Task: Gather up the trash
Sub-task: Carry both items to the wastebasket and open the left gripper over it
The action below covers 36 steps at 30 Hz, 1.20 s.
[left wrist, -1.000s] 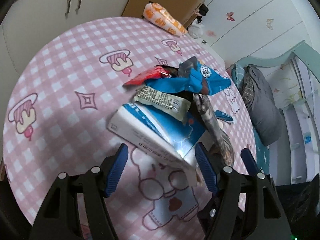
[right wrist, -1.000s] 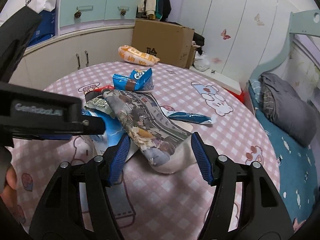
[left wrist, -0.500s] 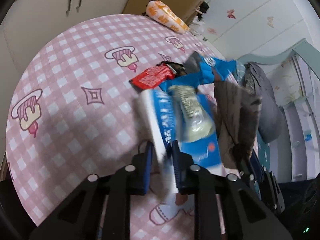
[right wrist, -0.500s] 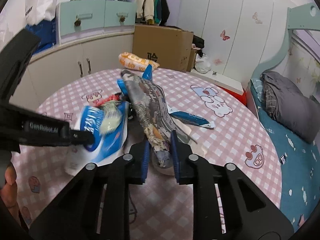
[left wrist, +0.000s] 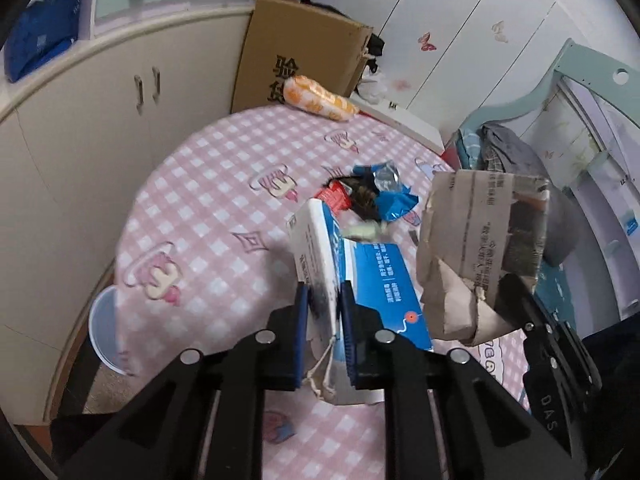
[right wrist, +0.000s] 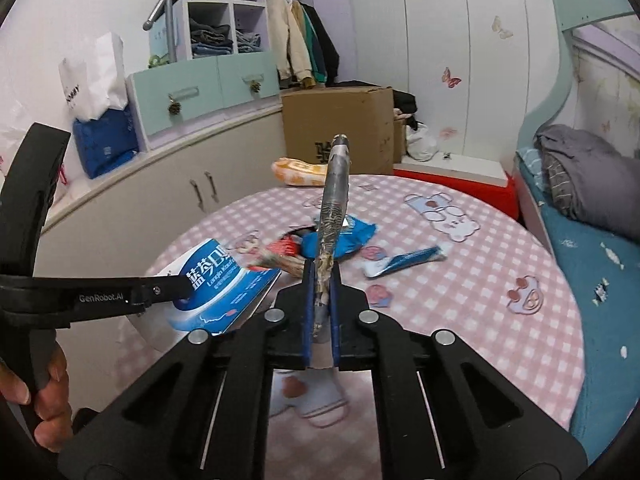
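My left gripper (left wrist: 324, 300) is shut on a blue and white carton (left wrist: 360, 276) and holds it lifted above the pink checked table (left wrist: 208, 248); the carton also shows in the right wrist view (right wrist: 220, 284). My right gripper (right wrist: 321, 280) is shut on a folded newspaper (right wrist: 334, 208), held up edge-on; it shows flat in the left wrist view (left wrist: 480, 240). A small pale wrapper (left wrist: 364, 232) is blurred beside the carton's top. A blue snack wrapper (left wrist: 392, 196), a red wrapper (left wrist: 334, 196) and a blue stick pack (right wrist: 408, 260) lie on the table.
An orange and white bag (left wrist: 316, 98) lies at the table's far edge before a cardboard box (right wrist: 340, 120). A white bowl (left wrist: 106, 328) sits at the table's left edge. Cabinets (left wrist: 120, 120) stand left, a bed (right wrist: 580, 200) right.
Both grippers went from open to shut, the left on the carton and the right on the newspaper, and lifted them off the table. The pale wrapper slid off the carton.
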Each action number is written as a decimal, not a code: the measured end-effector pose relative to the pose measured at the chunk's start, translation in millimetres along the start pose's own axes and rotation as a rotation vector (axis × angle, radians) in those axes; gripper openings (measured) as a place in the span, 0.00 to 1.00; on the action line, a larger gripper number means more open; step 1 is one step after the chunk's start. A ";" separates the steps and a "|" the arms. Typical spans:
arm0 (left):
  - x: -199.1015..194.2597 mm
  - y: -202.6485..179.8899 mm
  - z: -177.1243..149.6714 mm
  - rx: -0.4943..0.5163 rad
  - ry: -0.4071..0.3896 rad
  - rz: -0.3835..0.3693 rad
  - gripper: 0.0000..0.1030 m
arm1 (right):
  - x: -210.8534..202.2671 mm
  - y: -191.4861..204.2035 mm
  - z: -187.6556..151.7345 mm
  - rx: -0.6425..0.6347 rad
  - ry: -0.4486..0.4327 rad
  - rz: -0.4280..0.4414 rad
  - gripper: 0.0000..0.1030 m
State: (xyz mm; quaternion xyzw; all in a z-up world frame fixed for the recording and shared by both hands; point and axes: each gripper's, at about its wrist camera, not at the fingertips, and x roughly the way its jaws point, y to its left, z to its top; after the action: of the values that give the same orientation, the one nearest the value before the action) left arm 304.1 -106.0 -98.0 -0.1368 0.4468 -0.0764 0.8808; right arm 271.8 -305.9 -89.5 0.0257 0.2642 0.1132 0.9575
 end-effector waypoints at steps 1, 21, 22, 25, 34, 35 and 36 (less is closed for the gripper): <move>-4.4 1.5 0.2 0.002 -0.011 0.004 0.15 | -2.7 6.2 0.6 -0.001 -0.002 0.011 0.06; -93.1 197.8 -21.4 -0.267 -0.133 0.102 0.15 | 18.5 215.9 -5.4 -0.199 0.041 0.281 0.06; -94.2 218.1 -25.4 -0.295 -0.129 0.121 0.15 | 22.5 227.7 -8.6 -0.211 0.050 0.295 0.06; -95.3 261.9 -34.2 -0.350 -0.116 0.169 0.15 | 43.3 271.6 -20.8 -0.250 0.099 0.356 0.06; -53.5 373.0 -65.5 -0.474 0.007 0.301 0.15 | 127.3 365.0 -78.8 -0.331 0.302 0.429 0.06; -45.3 381.5 -68.4 -0.485 0.027 0.305 0.15 | 137.8 370.7 -86.3 -0.340 0.322 0.426 0.06; -32.9 392.3 -72.4 -0.497 0.057 0.310 0.15 | 151.3 377.3 -96.0 -0.350 0.352 0.419 0.06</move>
State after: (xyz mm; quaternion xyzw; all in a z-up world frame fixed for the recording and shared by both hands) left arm 231.1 263.0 -234.8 -0.2764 0.4919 0.1670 0.8085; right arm 272.4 95.0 -206.4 -0.1054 0.3913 0.3543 0.8428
